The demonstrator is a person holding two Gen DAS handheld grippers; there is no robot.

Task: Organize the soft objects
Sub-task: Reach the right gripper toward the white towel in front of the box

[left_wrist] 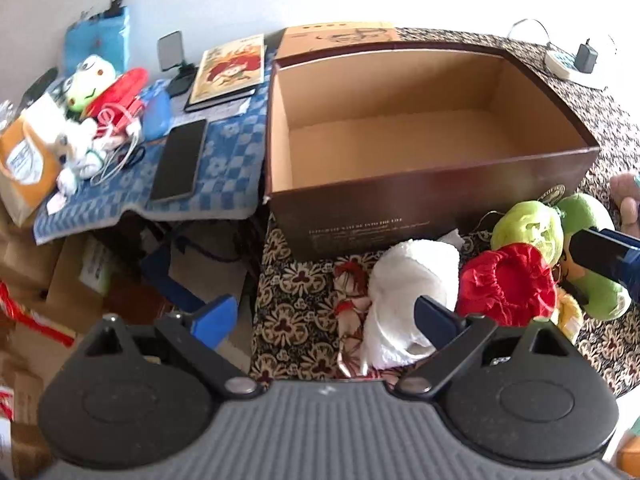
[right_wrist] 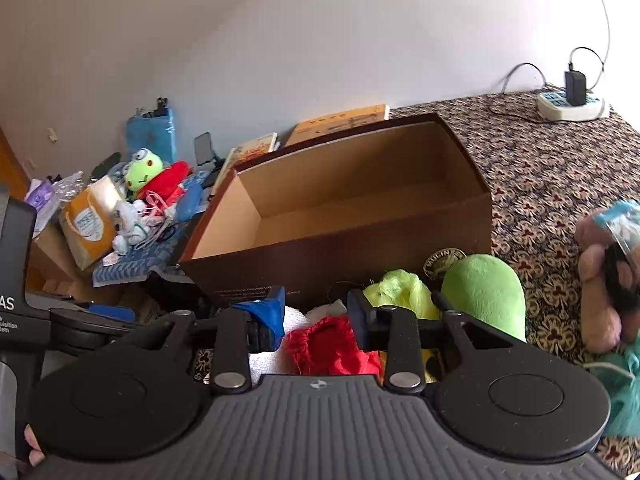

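Left side: blue checked cloth (left_wrist: 224,160) ends at a near edge, with stacked cartons (left_wrist: 60,272) below it, no room there. On the cloth: frog plush (left_wrist: 90,80), white toy (left_wrist: 78,148) in cables, dark phone (left_wrist: 178,166), book (left_wrist: 228,70). Just right of it the open cardboard box (left_wrist: 436,184) sits on the patterned bedspread (left_wrist: 296,300), its inside bare, open room above its rim. Power strip (right_wrist: 570,106) far right by the wall, well apart.

My left gripper (left_wrist: 326,318) is spread wide, nothing between the fingers. Its left finger hangs over the drop beside the bed edge; its right finger (left_wrist: 434,314) lies against the white towel (left_wrist: 404,292), near side of the box. Right of the towel: red frilly cloth (left_wrist: 508,284), lime fabric piece (left_wrist: 524,228), green plush (left_wrist: 592,236), all bunched and touching, crowding the box's near wall.

My right gripper (right_wrist: 316,318) is partly closed over that red cloth; fabric sits between the fingers, but whether they pinch it I can't tell. Pink plush (right_wrist: 600,276) further right, apart.
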